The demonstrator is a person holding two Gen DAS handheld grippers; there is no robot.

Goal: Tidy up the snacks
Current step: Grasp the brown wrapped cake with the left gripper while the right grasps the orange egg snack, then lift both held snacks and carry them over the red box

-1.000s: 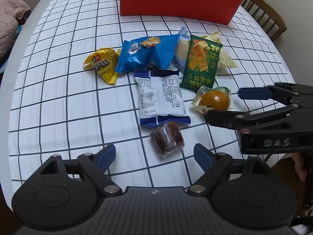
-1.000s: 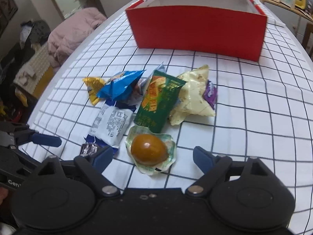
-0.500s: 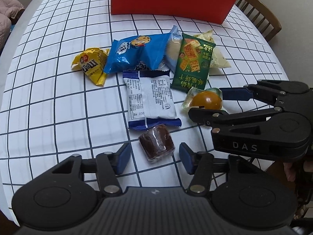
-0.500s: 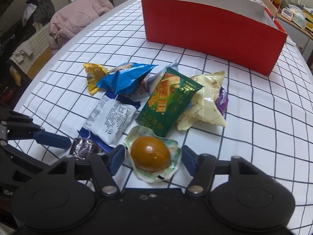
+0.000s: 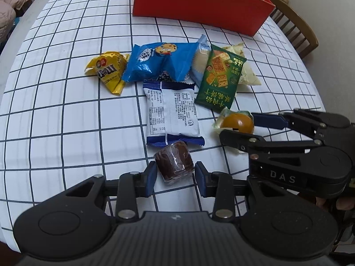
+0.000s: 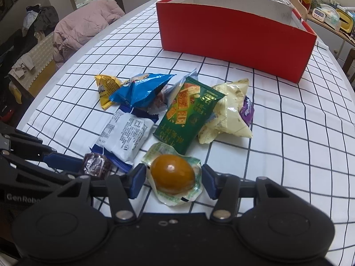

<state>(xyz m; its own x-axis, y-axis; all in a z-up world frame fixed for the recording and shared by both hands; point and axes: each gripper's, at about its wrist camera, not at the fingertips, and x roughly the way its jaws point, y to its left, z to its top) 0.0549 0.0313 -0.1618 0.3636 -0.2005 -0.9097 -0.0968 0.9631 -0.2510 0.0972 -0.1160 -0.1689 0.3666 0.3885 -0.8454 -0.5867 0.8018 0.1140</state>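
A brown cake in clear wrap (image 5: 174, 161) lies at the table's near edge between the blue pads of my left gripper (image 5: 175, 175). Its jaws are closing and the pads touch the wrap on both sides. A brown egg in a clear packet (image 6: 173, 175) lies between the fingers of my right gripper (image 6: 174, 180). Those jaws are closing too, with the pads at the packet's rim but off the egg. The left wrist view shows the right gripper (image 5: 238, 125) reaching in from the right around the egg (image 5: 238, 123).
Behind lie a white and blue packet (image 5: 173, 115), a green cracker pack (image 5: 219, 79), a blue cookie bag (image 5: 159, 62), a yellow candy bag (image 5: 108, 71) and a pale bag (image 6: 230, 110). A red open box (image 6: 233, 37) stands at the back. A wooden chair (image 5: 297, 28) is at right.
Both grippers' jaws have narrowed from wide open. The left pads have come in against the brown cake, and the right pads have come in to the egg packet's rim.
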